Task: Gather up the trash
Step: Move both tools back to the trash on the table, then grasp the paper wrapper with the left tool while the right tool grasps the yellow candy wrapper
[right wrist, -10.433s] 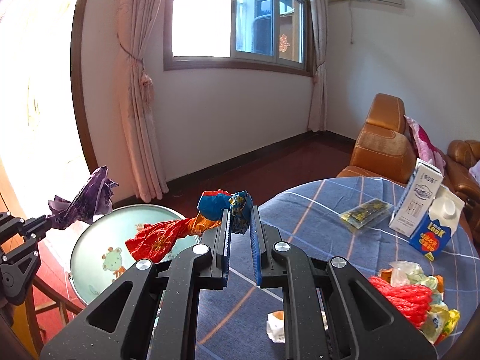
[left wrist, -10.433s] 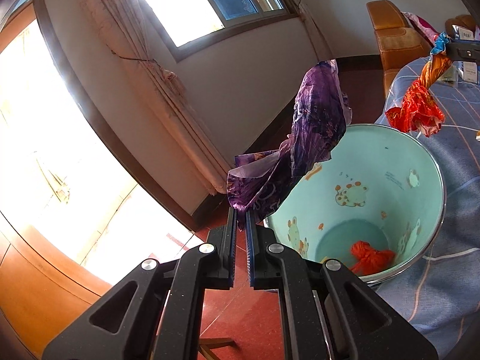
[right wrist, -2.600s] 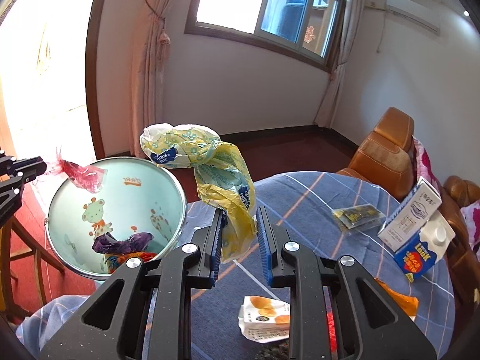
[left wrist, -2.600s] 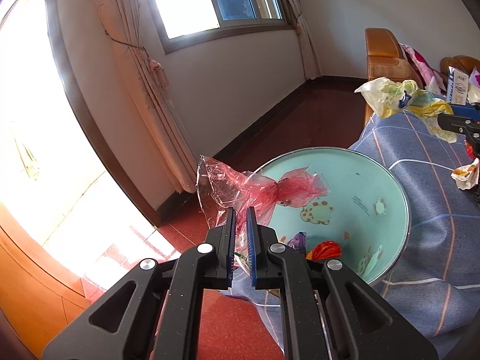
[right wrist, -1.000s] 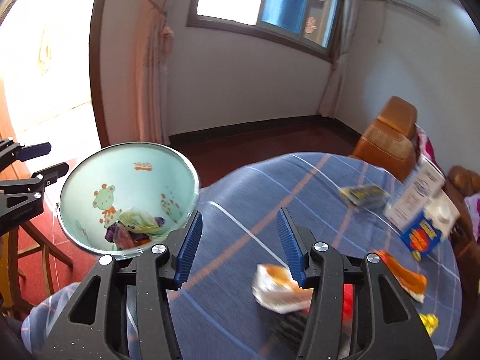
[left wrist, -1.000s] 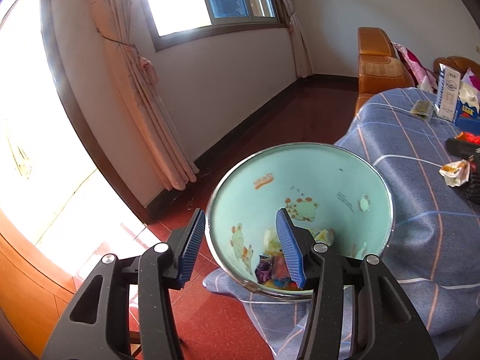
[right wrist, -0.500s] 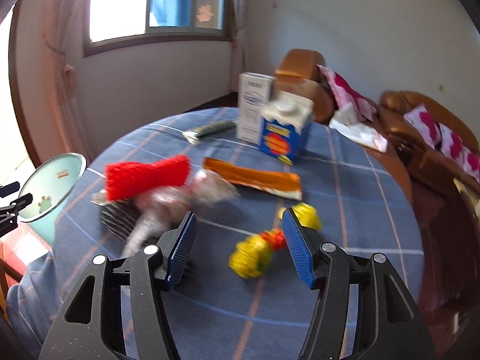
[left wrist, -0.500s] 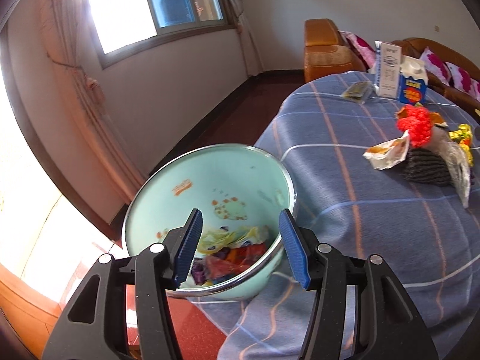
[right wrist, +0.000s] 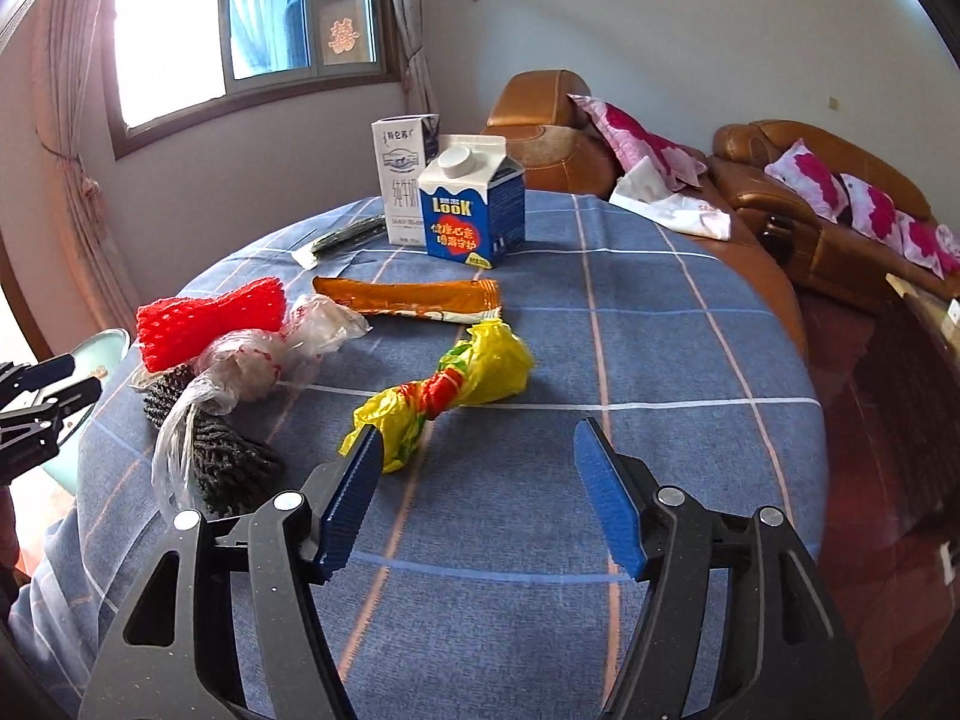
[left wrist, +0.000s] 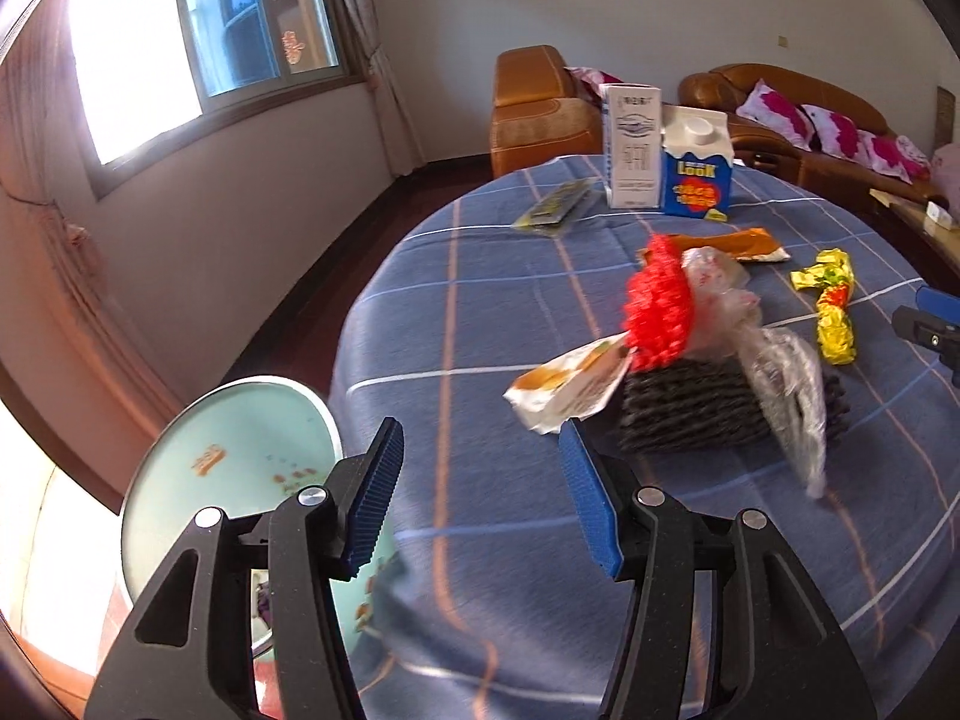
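The mint-green trash bin [left wrist: 240, 456] stands at the table's left edge, with wrappers inside. My left gripper [left wrist: 480, 498] hovers open and empty over the blue checked tablecloth [left wrist: 468, 324], just short of a crumpled white-orange wrapper [left wrist: 564, 387]. Behind that wrapper lie a black foam net [left wrist: 690, 408], a red foam net [left wrist: 657, 306] and a clear plastic bag [left wrist: 774, 378]. My right gripper [right wrist: 477, 498] is empty, its jaws opening, with the yellow twisted wrapper [right wrist: 456, 384] a little ahead of its left finger. An orange wrapper [right wrist: 408, 300] lies further back.
Two milk cartons [right wrist: 468, 204] and a dark sealed packet [right wrist: 348, 237] stand at the table's far side. Brown leather sofas [right wrist: 810, 192] with pink pillows line the wall on the right. A window and curtain [left wrist: 240, 42] are at the left.
Both grippers dropped their wrappers into the bin, then swung right from the bin toward the trash on the table. The right jaws have widened.
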The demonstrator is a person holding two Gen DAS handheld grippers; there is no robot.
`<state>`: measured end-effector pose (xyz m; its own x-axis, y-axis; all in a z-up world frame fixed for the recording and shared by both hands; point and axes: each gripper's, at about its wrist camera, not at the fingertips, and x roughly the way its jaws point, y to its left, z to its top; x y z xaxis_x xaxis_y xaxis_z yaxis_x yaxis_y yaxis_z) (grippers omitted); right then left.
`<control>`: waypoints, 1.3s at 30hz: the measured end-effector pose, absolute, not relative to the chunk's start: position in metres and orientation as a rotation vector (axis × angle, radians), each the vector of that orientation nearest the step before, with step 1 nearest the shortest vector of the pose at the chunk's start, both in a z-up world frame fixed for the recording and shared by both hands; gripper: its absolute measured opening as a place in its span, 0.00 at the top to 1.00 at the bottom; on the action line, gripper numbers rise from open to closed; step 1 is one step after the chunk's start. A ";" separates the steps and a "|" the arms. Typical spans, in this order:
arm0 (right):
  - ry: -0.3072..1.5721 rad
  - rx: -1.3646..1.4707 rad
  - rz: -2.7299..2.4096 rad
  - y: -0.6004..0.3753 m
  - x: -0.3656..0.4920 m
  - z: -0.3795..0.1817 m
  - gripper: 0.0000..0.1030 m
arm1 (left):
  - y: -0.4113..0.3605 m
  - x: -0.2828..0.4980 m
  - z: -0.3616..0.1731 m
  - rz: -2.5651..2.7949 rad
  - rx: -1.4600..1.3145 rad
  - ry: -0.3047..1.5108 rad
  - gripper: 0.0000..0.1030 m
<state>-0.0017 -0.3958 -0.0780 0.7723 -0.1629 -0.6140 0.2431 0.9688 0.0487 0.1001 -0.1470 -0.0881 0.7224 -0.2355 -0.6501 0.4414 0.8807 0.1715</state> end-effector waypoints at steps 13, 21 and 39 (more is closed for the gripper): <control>0.627 0.182 -0.266 -0.421 -0.025 -0.086 0.33 | -0.182 0.120 -0.109 -0.513 0.313 0.750 0.80; 0.627 0.196 -0.258 -0.423 -0.023 -0.088 0.33 | -0.183 0.111 -0.107 -0.558 0.358 0.739 0.95; 0.763 0.144 -0.220 -0.435 0.078 -0.079 0.63 | -0.115 0.086 -0.079 -0.489 0.292 0.688 0.96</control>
